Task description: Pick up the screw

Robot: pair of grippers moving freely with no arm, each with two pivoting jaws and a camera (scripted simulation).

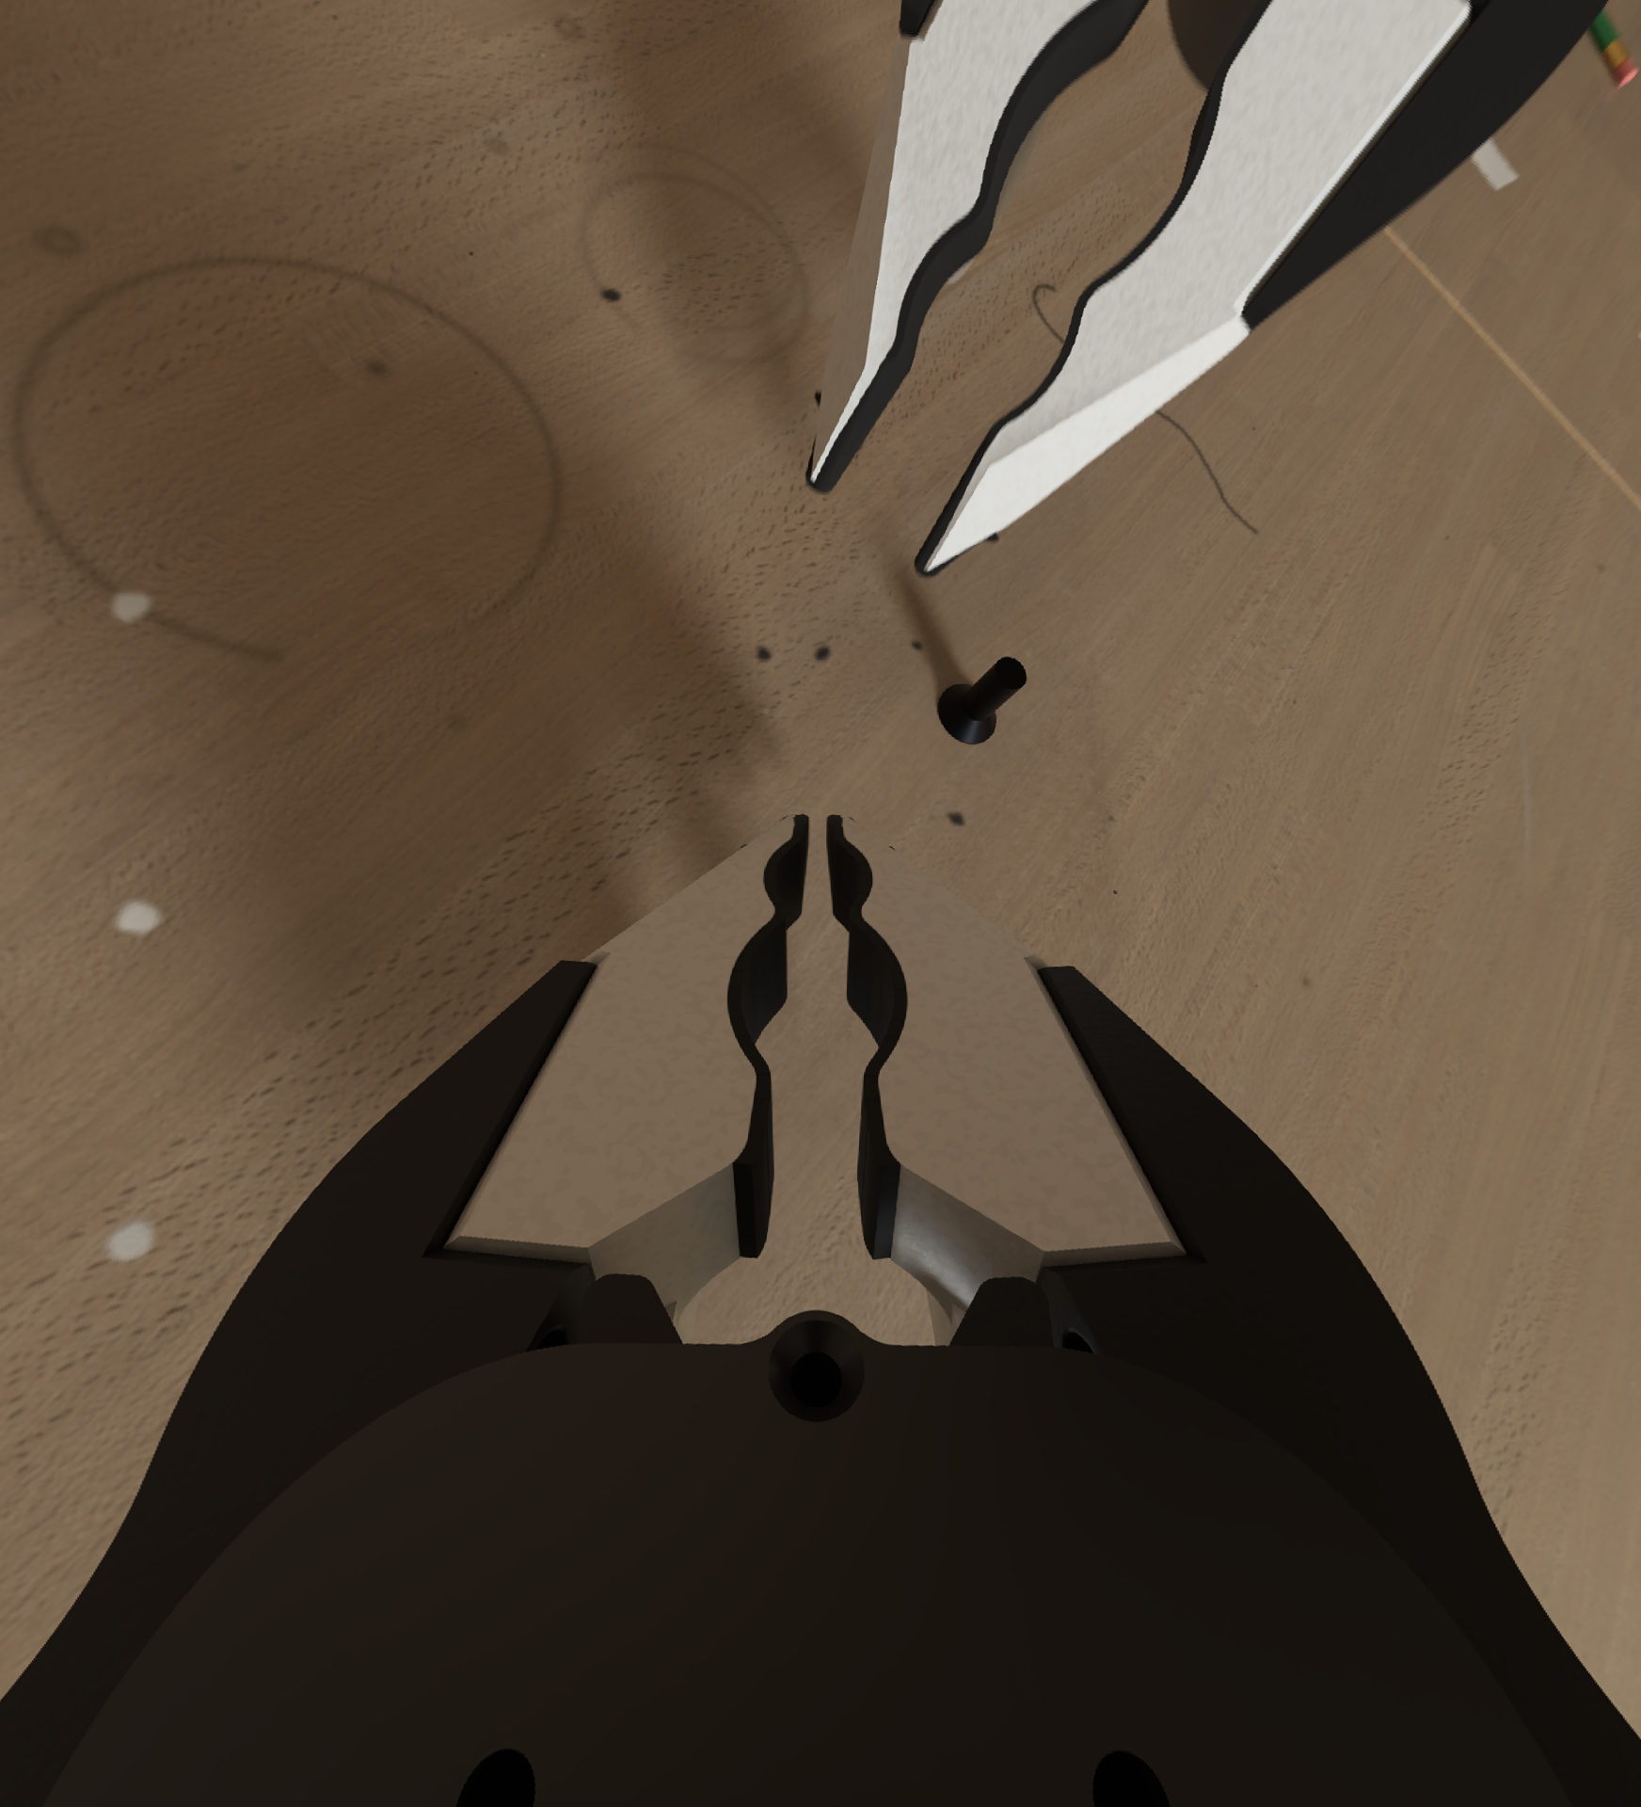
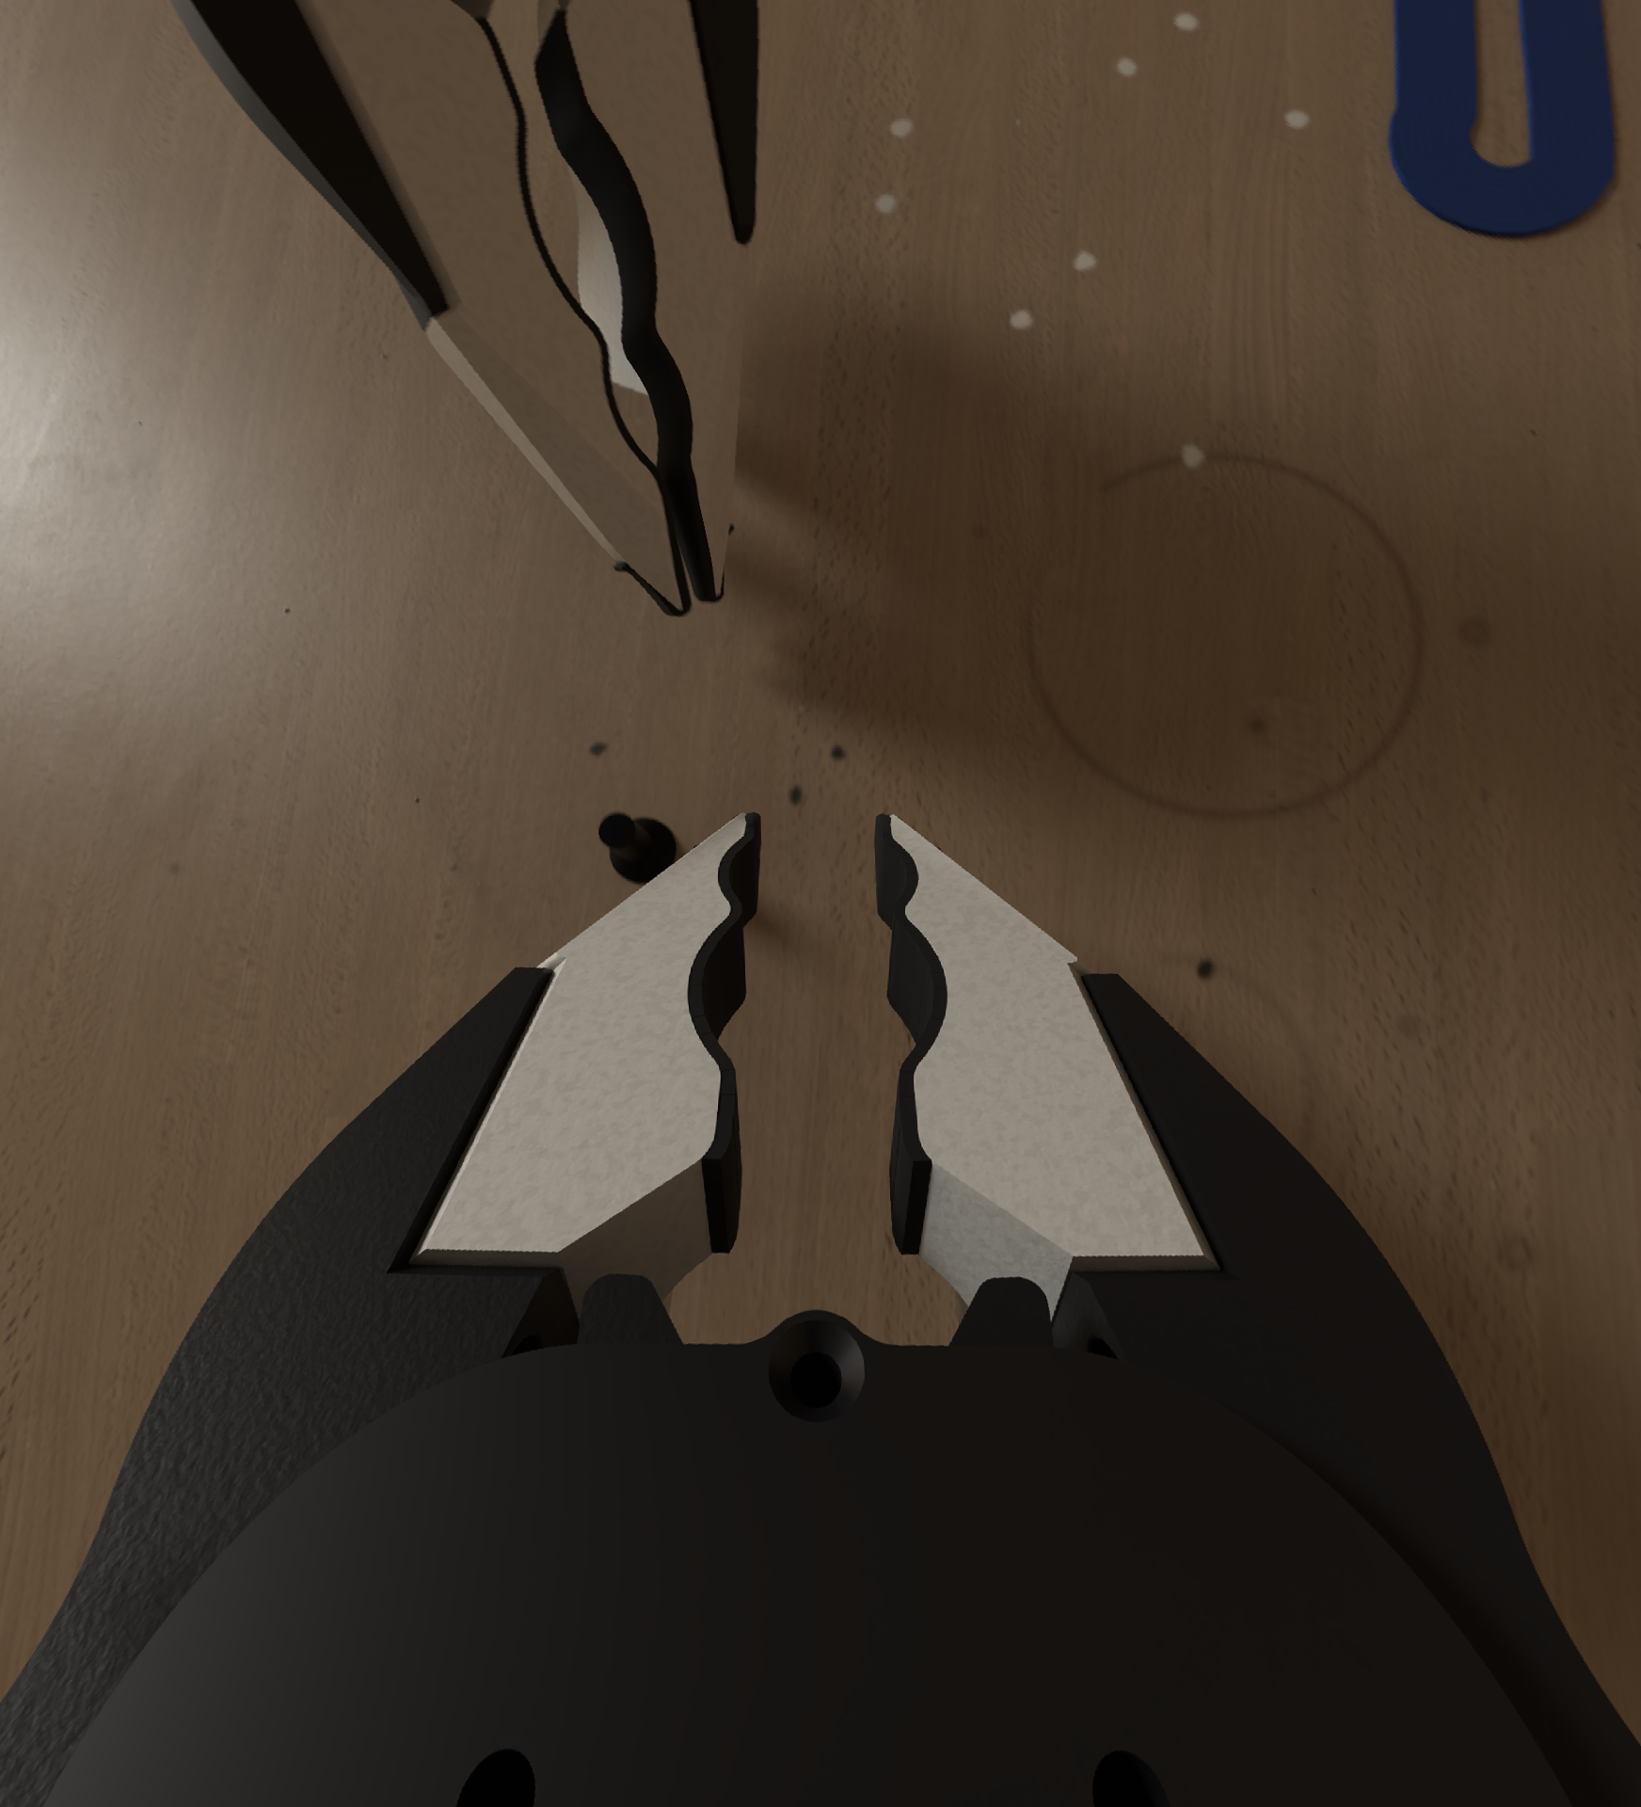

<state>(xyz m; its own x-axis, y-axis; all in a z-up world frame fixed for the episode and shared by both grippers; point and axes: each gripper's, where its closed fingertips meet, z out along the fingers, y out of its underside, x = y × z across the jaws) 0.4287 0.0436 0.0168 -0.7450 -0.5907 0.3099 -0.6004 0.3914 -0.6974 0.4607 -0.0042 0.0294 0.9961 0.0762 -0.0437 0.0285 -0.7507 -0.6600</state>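
While both tongs hover apart, screw [image 1: 978,706] seemingly lies ungrasped.

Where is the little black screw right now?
The screw lies on the wooden table between the two hand-held grippers, held by neither. In the right wrist view it sits just left of the open right hand-held gripper.

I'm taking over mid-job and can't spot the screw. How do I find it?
Find the wooden table, then the gap between the two grippers. The screw lies there on its side, just outside the right gripper. Unlike the flat dark specks around it, it is raised, with a flared head and short shank.
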